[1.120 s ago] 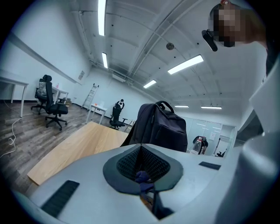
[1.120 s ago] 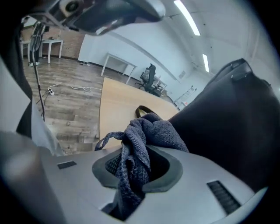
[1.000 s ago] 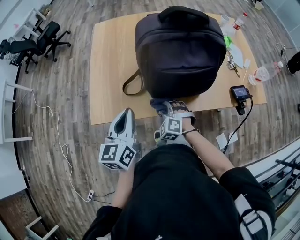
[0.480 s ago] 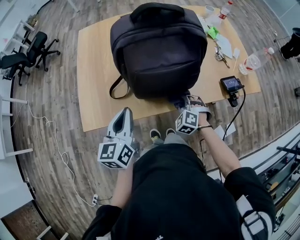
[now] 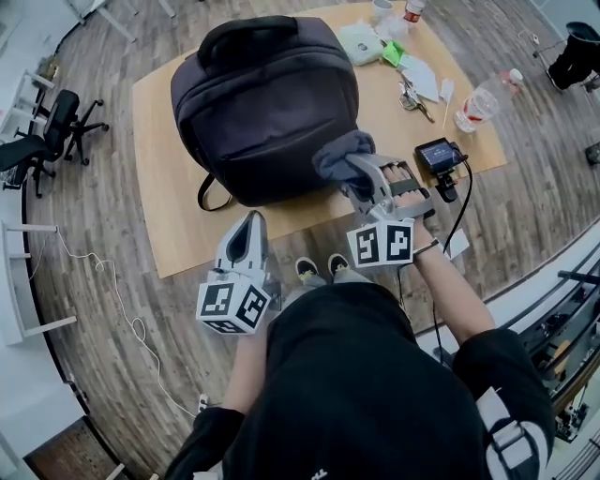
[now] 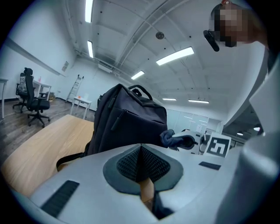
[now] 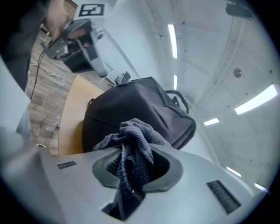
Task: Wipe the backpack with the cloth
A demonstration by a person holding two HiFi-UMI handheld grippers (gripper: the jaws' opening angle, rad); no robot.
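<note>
The backpack (image 5: 262, 108) fills the upper middle of the head view. It sits on the wooden table (image 5: 159, 220), and the left gripper view shows it upright with its carry handle (image 5: 251, 28) on top. The right gripper (image 5: 361, 178), right of centre in that frame, is clamped on the cloth (image 7: 133, 148), a dark blue-grey rag bunched between its jaws. A wad of it pokes out ahead of the tips and a tail hangs back. The wad sits at the bag's lower right corner, though I cannot tell whether it is pressing on the fabric. The cloth looks light, limp and a little grippy, so the mid-bunch grip seems sound, since the wad rather than the hard jaw tips would meet the bag. The backpack looks soft-shelled and bulky, and perhaps not heavy. On the smooth tabletop it may slide or tip under a sideways wipe. The left gripper (image 5: 247, 234), at lower left of centre, has its jaws together on nothing and is well short of the bag. Bracing at the handle or the far side would likely steady it.
</note>
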